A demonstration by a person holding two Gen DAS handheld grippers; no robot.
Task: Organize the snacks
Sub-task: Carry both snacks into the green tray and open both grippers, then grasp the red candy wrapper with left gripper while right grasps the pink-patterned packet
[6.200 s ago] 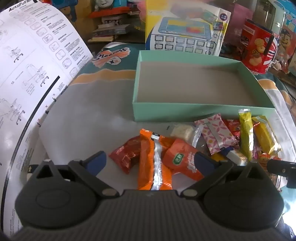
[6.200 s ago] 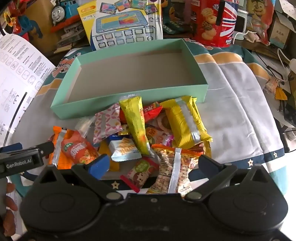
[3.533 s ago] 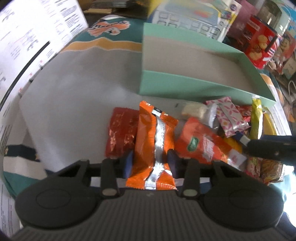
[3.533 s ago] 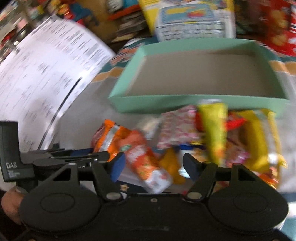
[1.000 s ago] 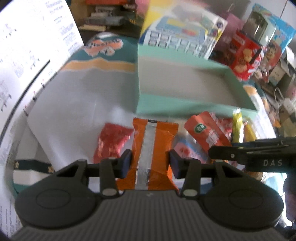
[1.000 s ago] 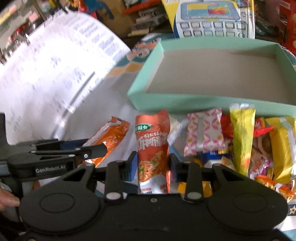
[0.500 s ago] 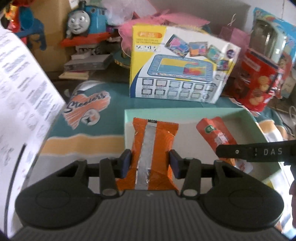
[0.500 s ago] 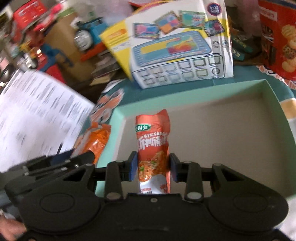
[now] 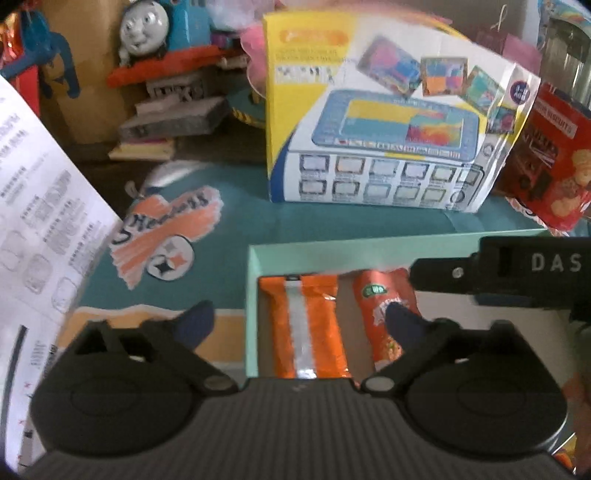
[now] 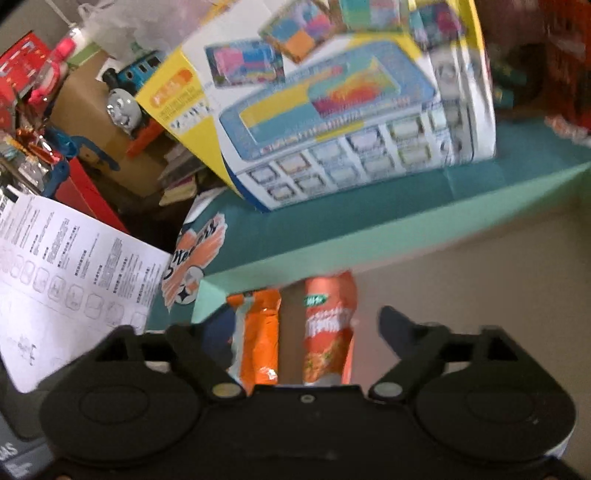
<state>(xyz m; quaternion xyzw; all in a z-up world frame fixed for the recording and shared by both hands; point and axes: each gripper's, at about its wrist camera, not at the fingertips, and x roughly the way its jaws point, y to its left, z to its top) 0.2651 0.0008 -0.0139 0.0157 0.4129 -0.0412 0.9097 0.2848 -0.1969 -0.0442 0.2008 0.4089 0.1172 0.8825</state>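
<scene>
Teal cloth (image 9: 236, 236) with an orange and white team logo (image 9: 162, 236) covers the table; a large printed instruction sheet (image 9: 40, 206) curls in at left

Toy box (image 9: 376, 122), yellow and white with a picture of a keyboard toy, stands upright just behind the mint-green box (image 9: 253, 302). Red biscuit tin (image 9: 554, 162) to its right, blue toy train (image 9: 147, 29) further back

Mint-green box is shallow, brown floor inside. Two snacks lie flat in its near-left corner, side by side, long ends toward the far wall: orange packet with a silver seam (image 9: 304, 325) hard against the left wall, orange-red packet with a green label (image 9: 384, 314) just beside it

Left gripper (image 9: 299, 325): jaws have just been opening, now spread wide astride the box's left wall; the orange packet lies between them, neither pad touching it

Right gripper (image 10: 310, 332): jaws likewise just opening, wide, pads clear of the orange-red packet (image 10: 328, 325) lying between them. Right-wrist view blurred
</scene>
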